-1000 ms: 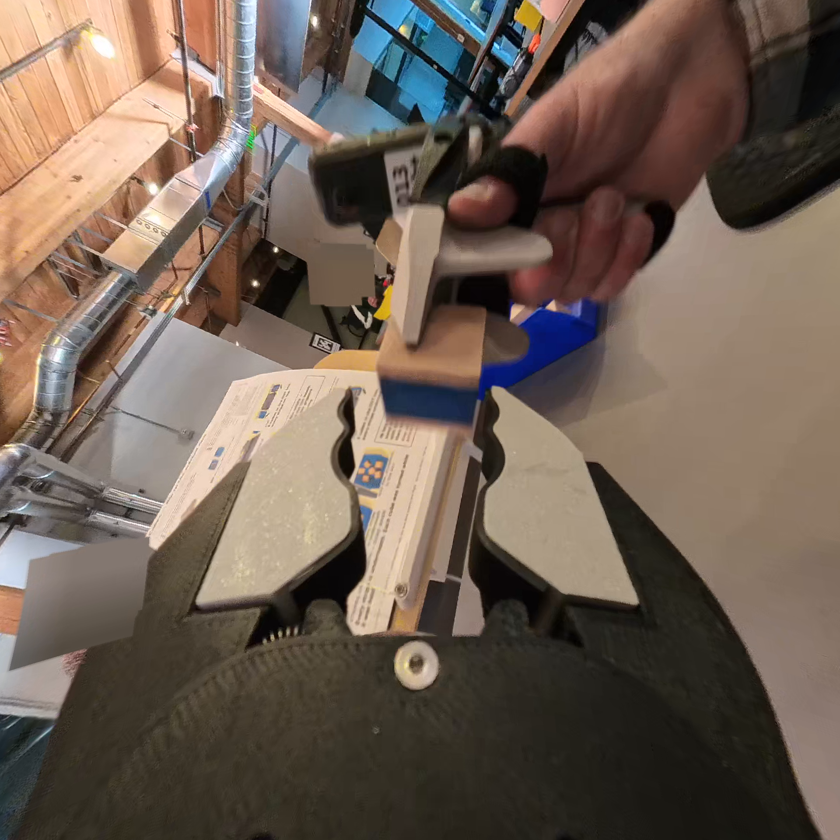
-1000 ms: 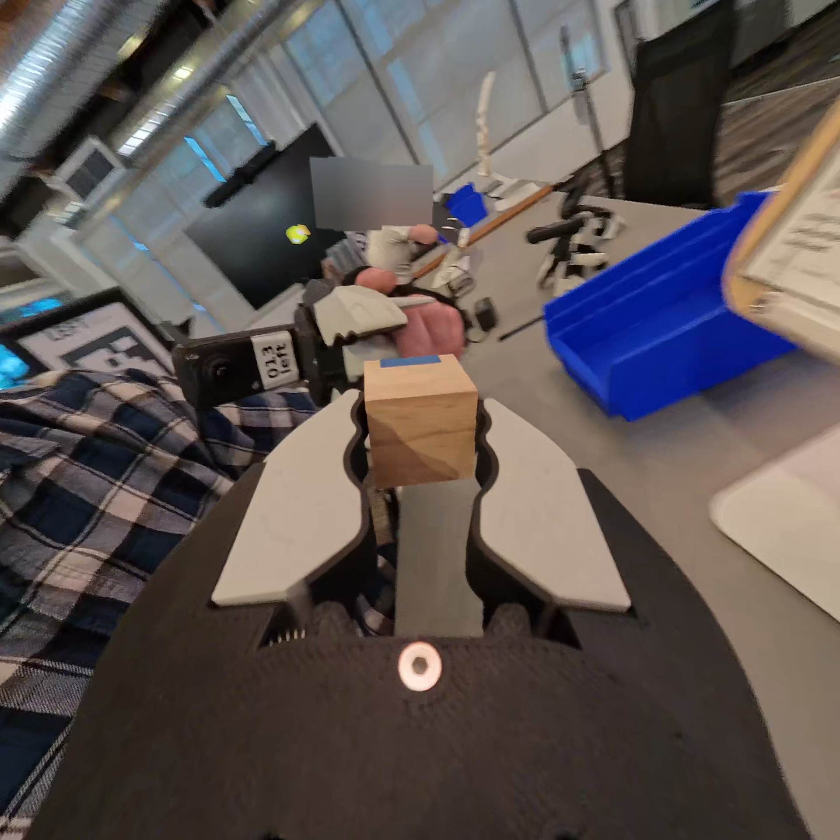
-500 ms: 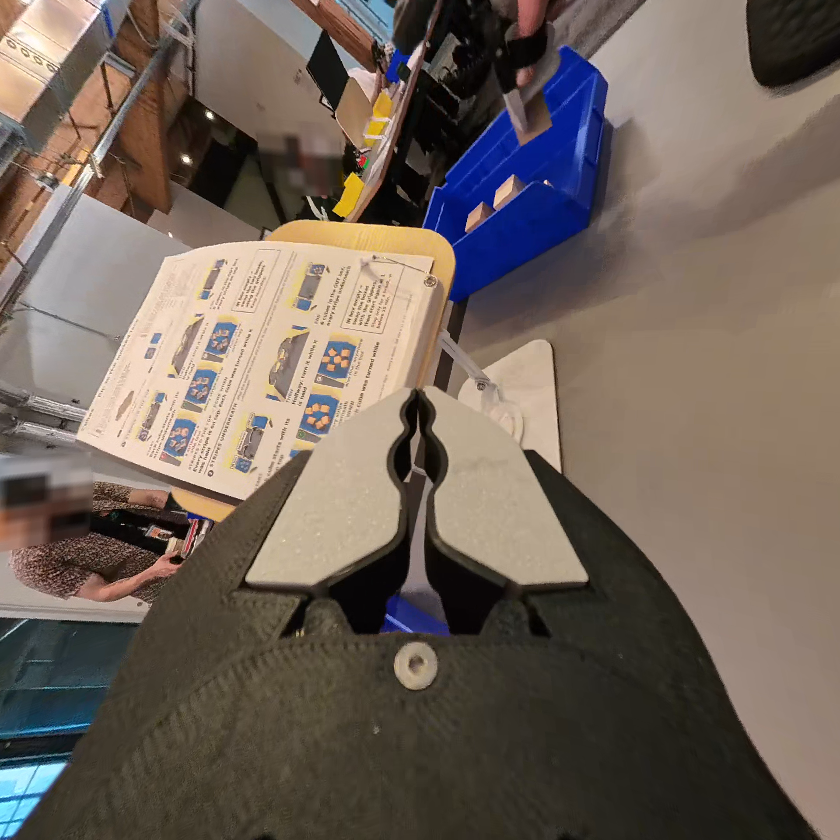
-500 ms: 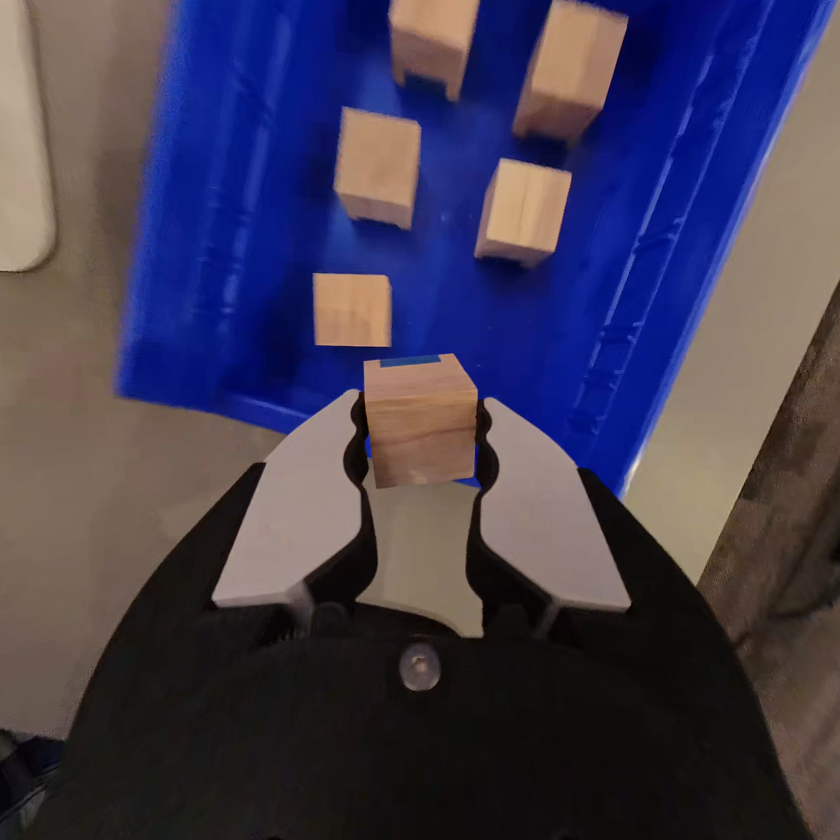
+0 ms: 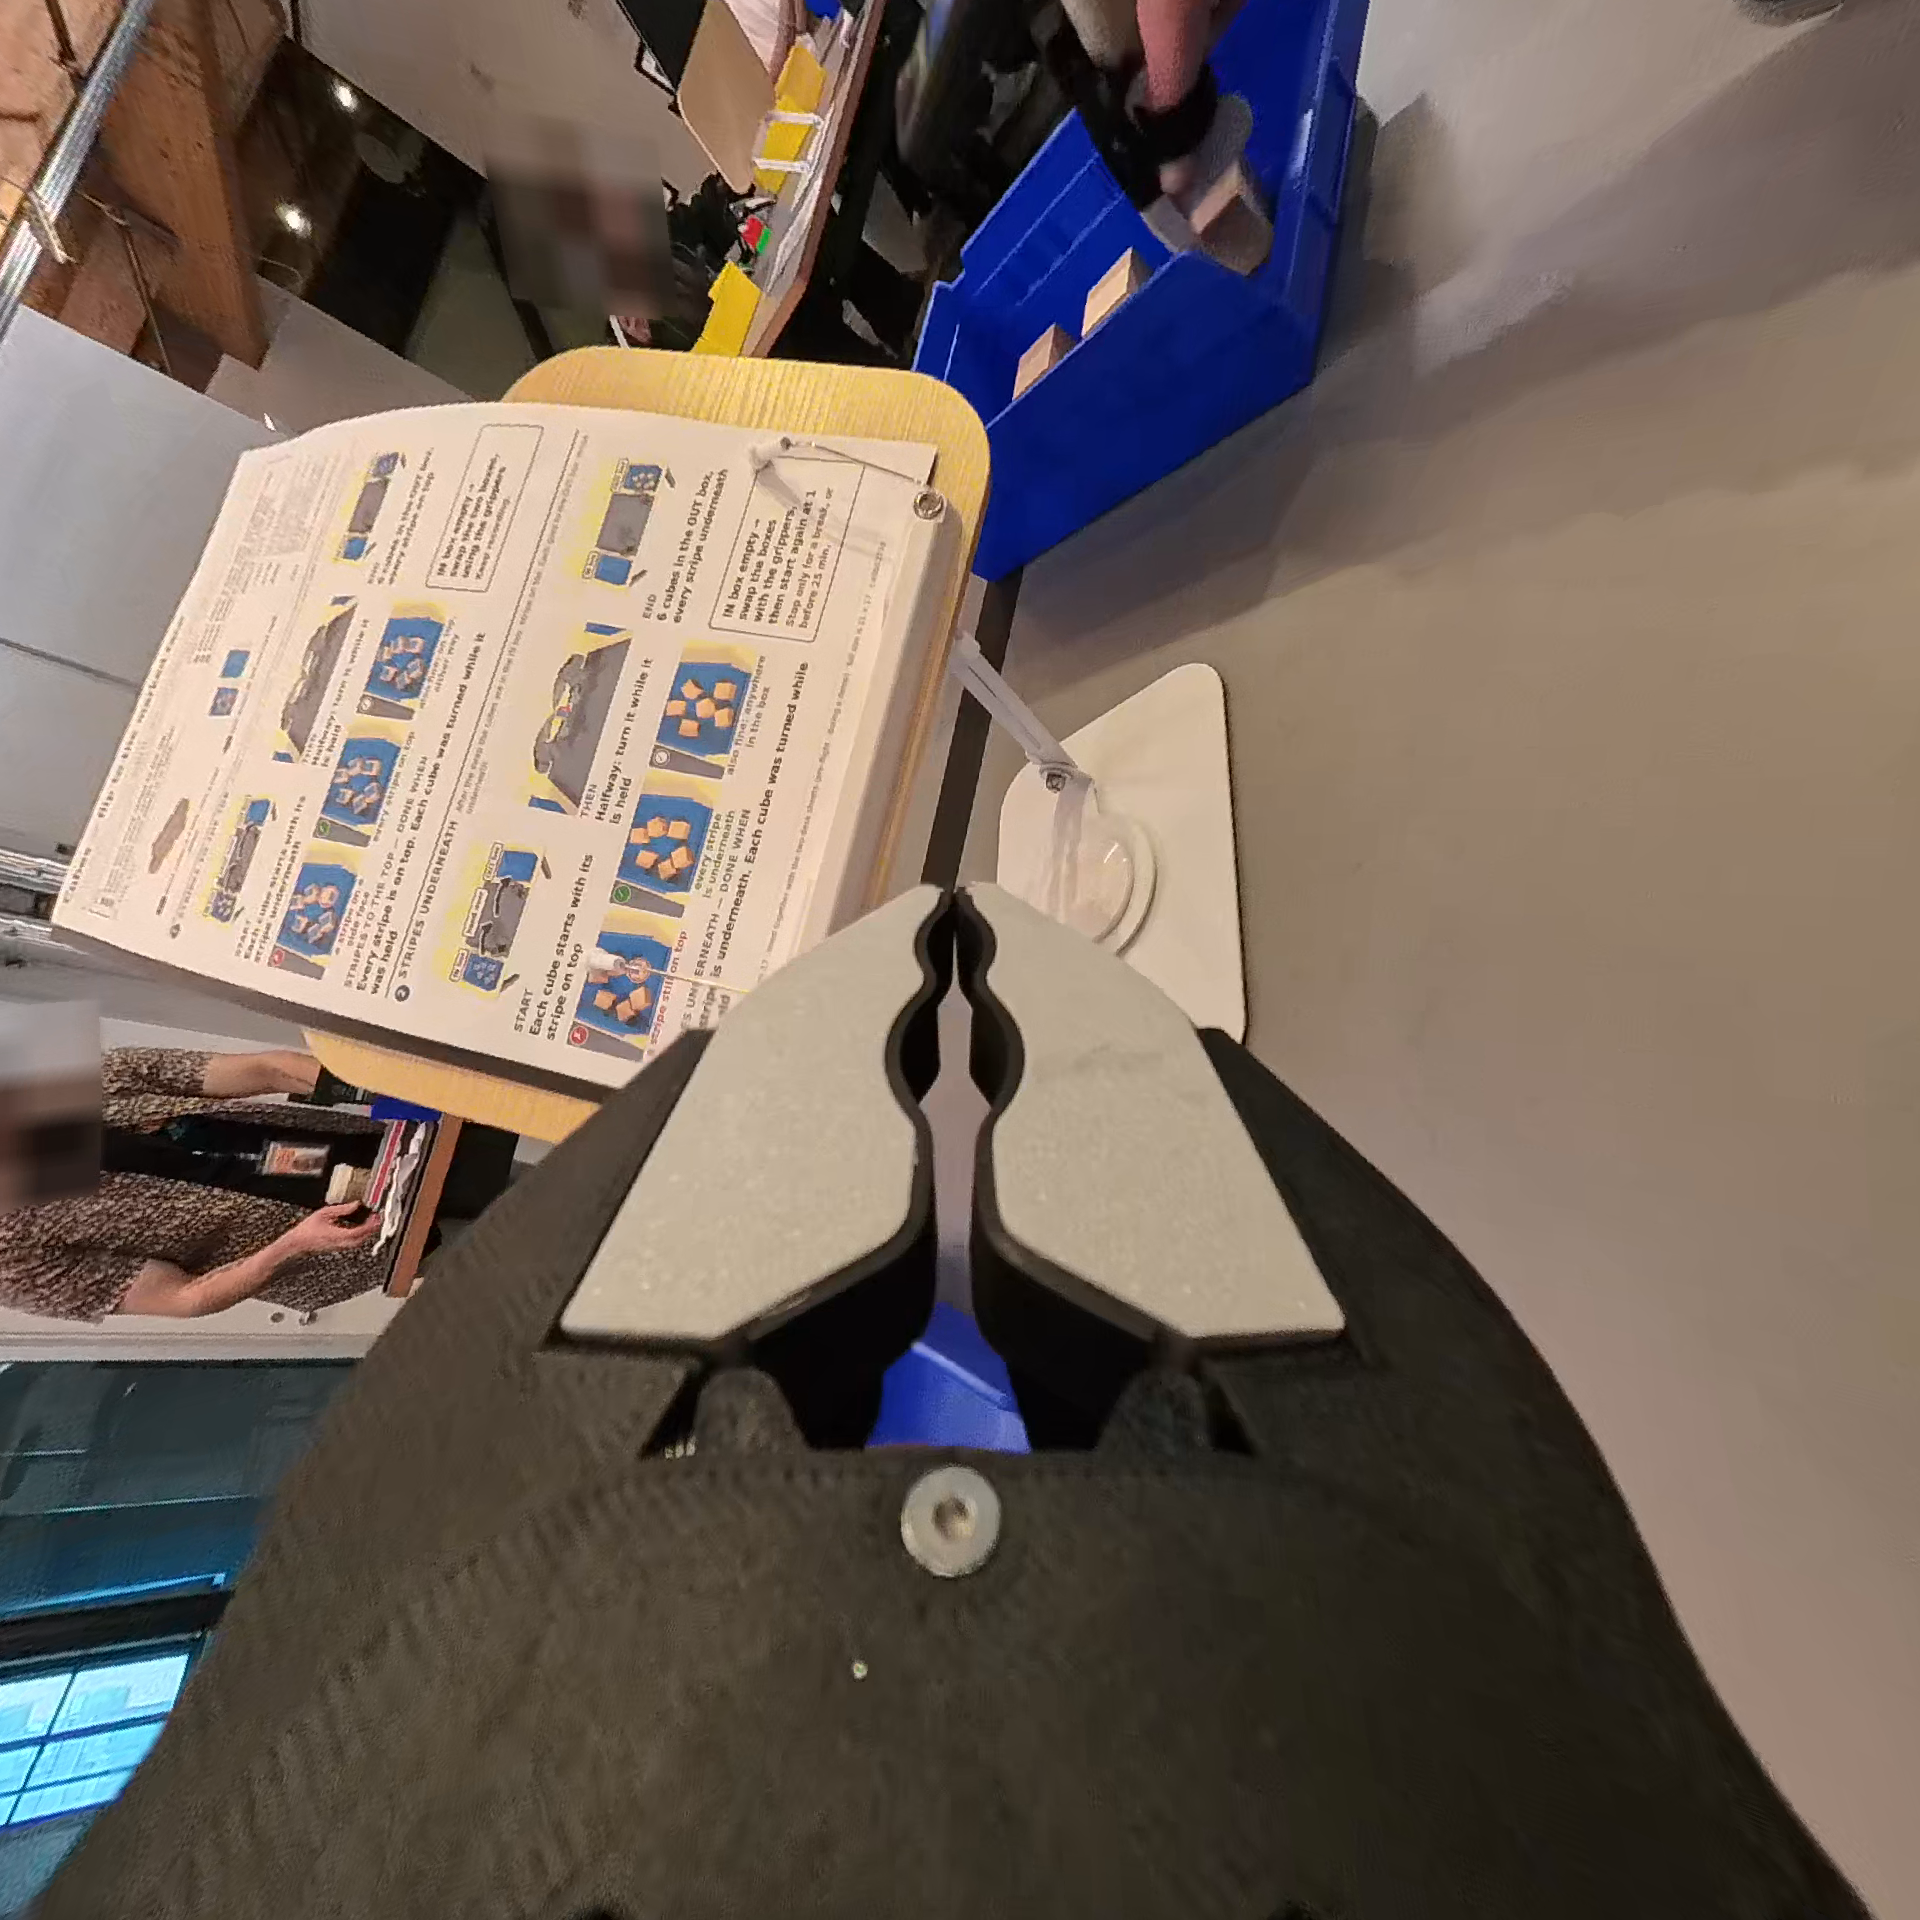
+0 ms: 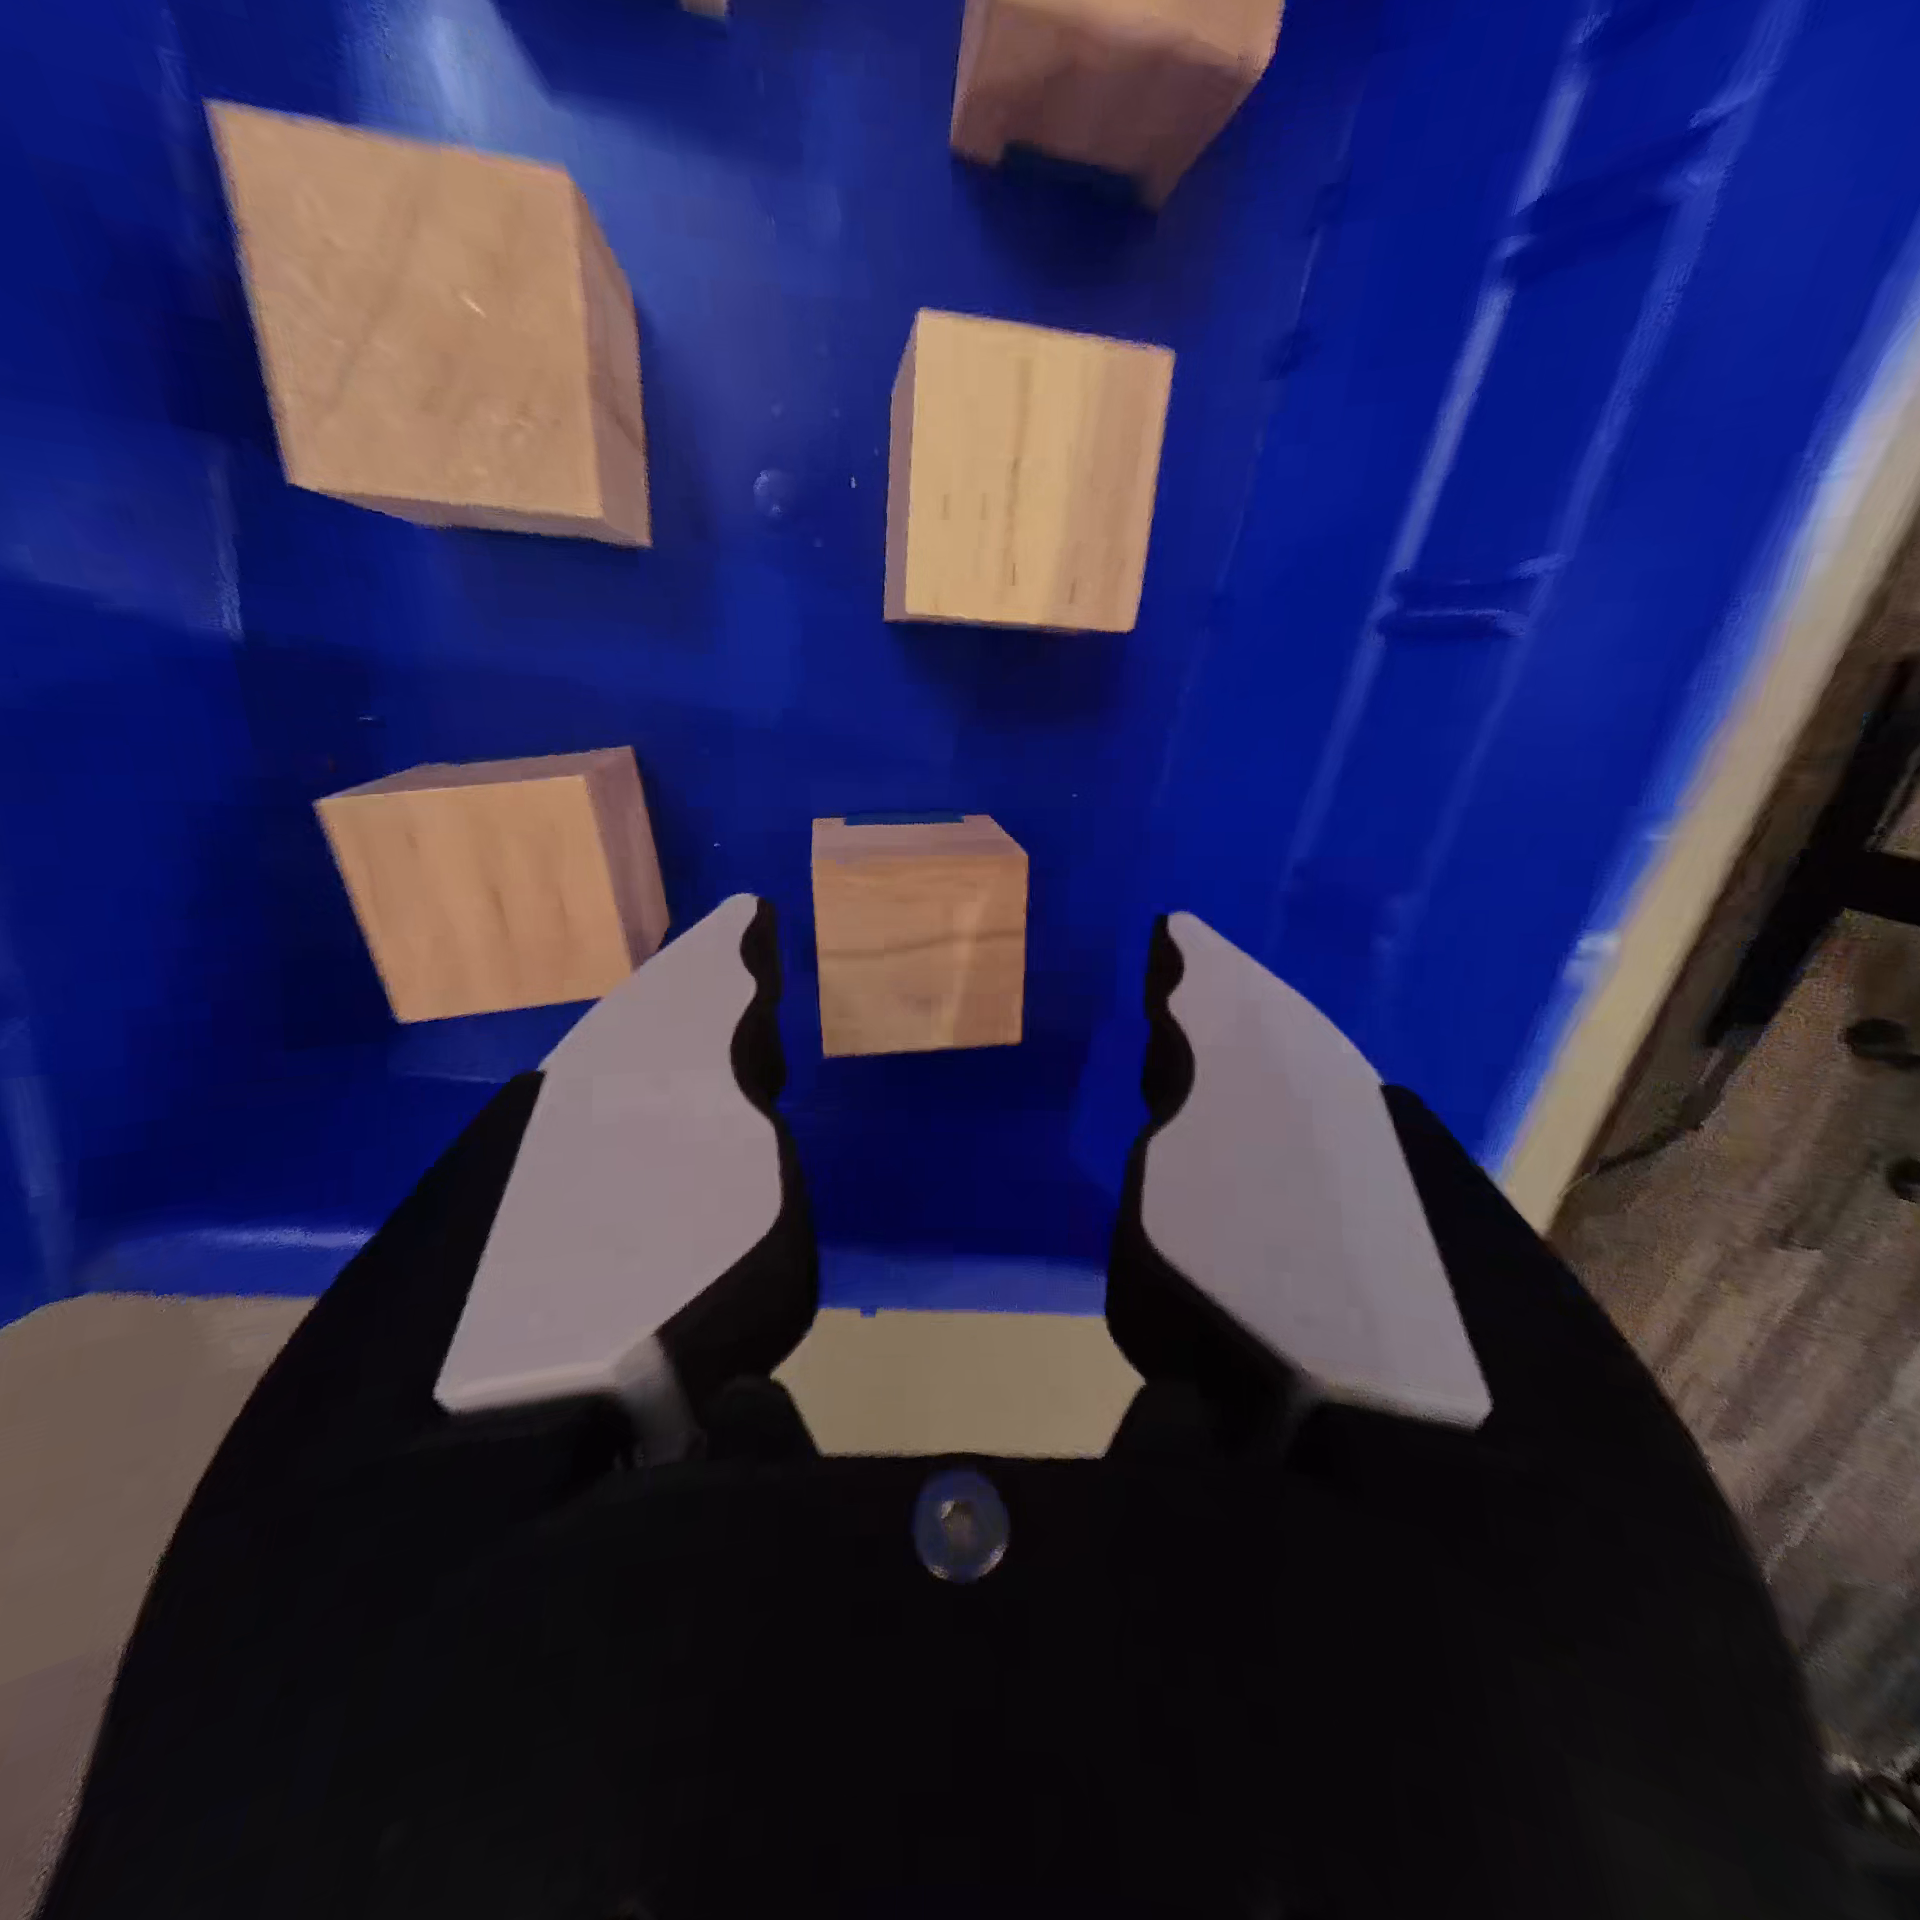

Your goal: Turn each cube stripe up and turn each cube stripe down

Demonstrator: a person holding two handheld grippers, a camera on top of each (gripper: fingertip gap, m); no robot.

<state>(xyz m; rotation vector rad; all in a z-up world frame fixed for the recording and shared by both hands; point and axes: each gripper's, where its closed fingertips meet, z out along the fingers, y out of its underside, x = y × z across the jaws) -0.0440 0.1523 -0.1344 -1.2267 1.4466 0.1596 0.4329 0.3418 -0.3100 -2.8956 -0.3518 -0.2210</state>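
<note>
In the right wrist view my right gripper [image 6: 961, 920] is open over the blue bin [image 6: 1351, 623]. A wooden cube [image 6: 920, 935] lies between its fingers [image 6: 644, 1122] with a gap on each side. A strip of blue stripe shows at the cube's far edge. Several other wooden cubes lie in the bin with plain faces towards me, such as a near left one [image 6: 488, 883] and a middle one [image 6: 1023, 473]. In the left wrist view my left gripper [image 5: 954, 904] is shut with nothing between its pads. The bin [image 5: 1132, 416] and the right gripper [image 5: 1153, 114] show far off.
An instruction sheet on a wooden board [image 5: 540, 707] stands on a white base [image 5: 1174, 821] on the grey table [image 5: 1558, 935], just ahead of the left gripper. The table's edge and the floor [image 6: 1766, 1039] lie right of the bin. A person stands at the far left [image 5: 156, 1236].
My right gripper carried the cube down into the bin, then opened and let it go. My left gripper shut on air and drew back from the cube.
</note>
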